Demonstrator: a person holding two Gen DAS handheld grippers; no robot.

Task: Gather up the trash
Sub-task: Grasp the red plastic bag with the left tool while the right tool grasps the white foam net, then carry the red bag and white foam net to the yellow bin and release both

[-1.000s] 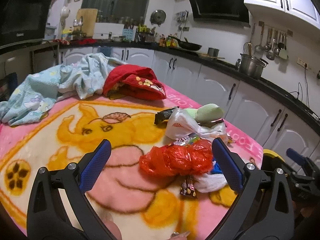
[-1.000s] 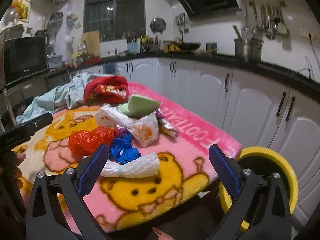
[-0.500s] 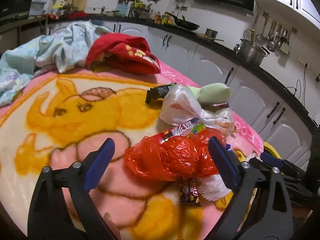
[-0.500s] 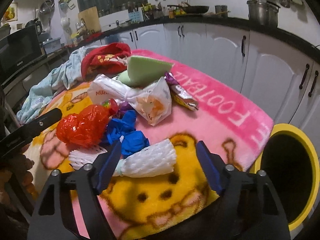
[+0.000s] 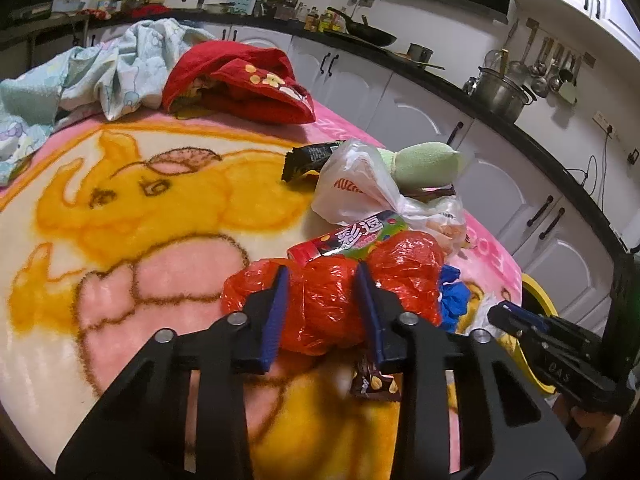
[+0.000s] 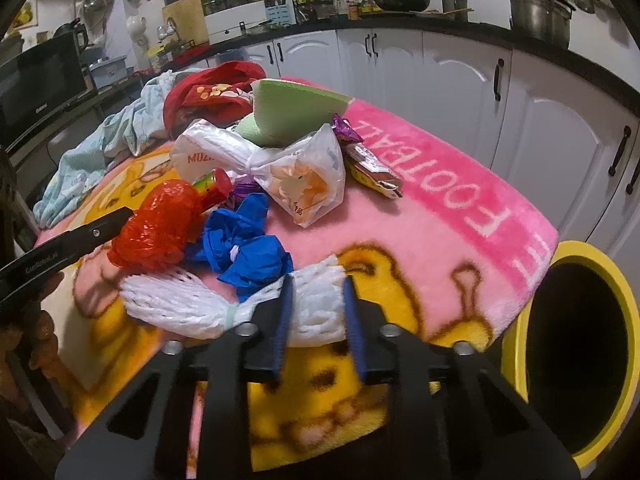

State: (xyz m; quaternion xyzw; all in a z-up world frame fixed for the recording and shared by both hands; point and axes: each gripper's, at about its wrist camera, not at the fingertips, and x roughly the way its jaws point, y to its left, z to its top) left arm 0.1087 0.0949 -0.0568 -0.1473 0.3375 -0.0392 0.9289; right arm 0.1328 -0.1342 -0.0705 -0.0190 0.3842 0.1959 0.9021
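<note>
- On the pink cartoon blanket (image 6: 432,216) covering the table, trash lies heaped near the corner.
- Left gripper (image 5: 322,312) has its jaws pinched onto the red plastic bag (image 5: 340,292).
- Right gripper (image 6: 316,316) is clamped on the white foam net (image 6: 192,304).
- Beside the table's edge stands a yellow-rimmed bin (image 6: 624,304); white kitchen cabinets (image 6: 452,76) line the room behind.
</note>
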